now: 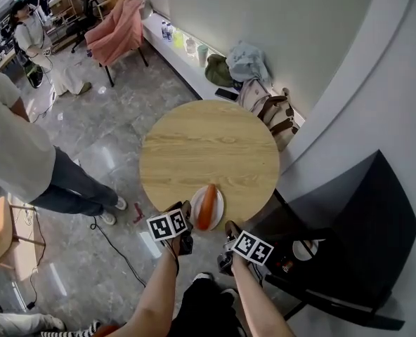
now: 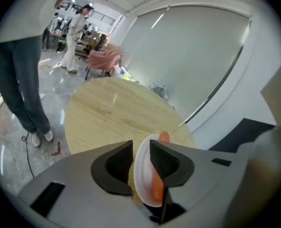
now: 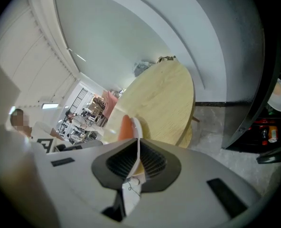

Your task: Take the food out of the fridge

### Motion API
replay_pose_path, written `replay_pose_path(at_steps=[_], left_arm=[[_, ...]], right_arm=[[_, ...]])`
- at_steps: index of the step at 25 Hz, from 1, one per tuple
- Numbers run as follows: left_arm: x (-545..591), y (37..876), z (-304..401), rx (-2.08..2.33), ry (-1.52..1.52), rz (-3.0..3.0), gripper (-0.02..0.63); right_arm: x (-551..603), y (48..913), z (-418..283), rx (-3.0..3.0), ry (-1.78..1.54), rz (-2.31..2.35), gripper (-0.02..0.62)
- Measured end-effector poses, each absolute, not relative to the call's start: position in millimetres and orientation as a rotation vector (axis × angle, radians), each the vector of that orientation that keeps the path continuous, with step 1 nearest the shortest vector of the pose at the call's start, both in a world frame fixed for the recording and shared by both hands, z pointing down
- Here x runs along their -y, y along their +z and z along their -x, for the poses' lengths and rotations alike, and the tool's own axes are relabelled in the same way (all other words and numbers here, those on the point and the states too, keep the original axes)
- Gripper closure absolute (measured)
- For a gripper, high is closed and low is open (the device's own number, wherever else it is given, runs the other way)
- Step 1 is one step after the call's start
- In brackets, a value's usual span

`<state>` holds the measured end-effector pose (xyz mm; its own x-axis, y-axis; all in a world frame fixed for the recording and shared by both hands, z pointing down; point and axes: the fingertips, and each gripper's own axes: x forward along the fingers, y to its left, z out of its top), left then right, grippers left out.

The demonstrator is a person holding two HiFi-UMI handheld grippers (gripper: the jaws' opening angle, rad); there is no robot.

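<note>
Left tongs (image 2: 140, 144) stand narrow, the rim of a white plate (image 1: 218, 208) pinched between their ribbed black pads, and the right tongs (image 3: 136, 145) are closed to a sliver on the plate's opposite rim, so the thin, shallow plate sits just ahead of both tips. On it lies the food (image 1: 206, 206), a smooth orange sausage-shaped piece running lengthwise away from the tongs. Straight beyond the tips spreads a round table (image 1: 208, 139) of pale wood with fine straight grain, its top bare apart from the plate. The plate lies over the table's near edge; whether it rests on the wood I cannot tell. Close on the right of the right tongs stands the black fridge (image 1: 355, 209), boxy and matt, its inside open to view with a small white dish (image 1: 305, 250) on a shelf. It crowds that side, with only a narrow strip of floor between it and the table. Well off to the left of the left tongs stands a person in a white T-shirt and dark jeans (image 1: 32, 160) on glossy grey stone floor (image 1: 117, 139), and a thin dark cable (image 1: 117, 248) trails across the floor nearer by. Past the table's far side, bags and bundled clothes (image 1: 257, 83) are heaped against a smooth pale wall (image 1: 278, 27). Farther off to the left is a chair draped in pink cloth (image 1: 120, 30). The widest open room lies left and ahead-left of the tongs, over that floor
</note>
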<state>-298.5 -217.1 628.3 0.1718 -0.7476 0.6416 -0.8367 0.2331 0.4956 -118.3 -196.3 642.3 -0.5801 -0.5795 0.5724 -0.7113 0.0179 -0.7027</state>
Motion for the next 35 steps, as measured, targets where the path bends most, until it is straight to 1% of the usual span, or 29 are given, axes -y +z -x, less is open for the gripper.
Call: replay_pose_path(at_steps=[4,5,6,7,12,14,19,25,31,35], left_arm=[[194.4,547.1,279.2,1.785,0.299,-1.817,0.514],[183.8,525.6,270.2,1.832,0.315,-1.888,0.521],[171.9,507.8,260.8,1.864,0.323,-1.941,0.542],[159.2,493.6,250.7,1.874,0.322,-1.979,0.562],[95.9,427.5,198.3,1.77,0.206,-2.132,0.569],[76.4,404.1,179.4,1.729,0.213,-2.204,0.595],[44.2,388.5,120.5,1.484,0.264,-2.341,0.597],[5.0,376.3,52.6,1.232,0.344,-2.526,0.597],[-9.3,370.3,6.7,1.073,0.335,-2.669,0.598],[-14.4,356.4,-11.5,0.998,0.286,-2.696,0.598]], right_arm=[[170.5,611.8,114.0,2.211,1.446,-1.351,0.575],[163.0,598.0,111.1,2.243,1.386,-1.367,0.575],[154.9,581.6,107.2,2.277,1.325,-1.395,0.575],[146.0,563.1,102.3,2.314,1.267,-1.432,0.575],[88.4,465.6,79.7,2.468,1.054,-1.562,0.575],[64.1,440.0,71.1,2.496,0.974,-1.567,0.575],[22.3,426.3,28.1,2.371,0.809,-1.622,0.575],[-21.8,414.8,-18.3,2.294,0.866,-1.795,0.575],[-39.7,399.0,-43.6,2.277,0.749,-1.942,0.575],[-51.6,386.9,-60.8,2.256,0.746,-1.995,0.575]])
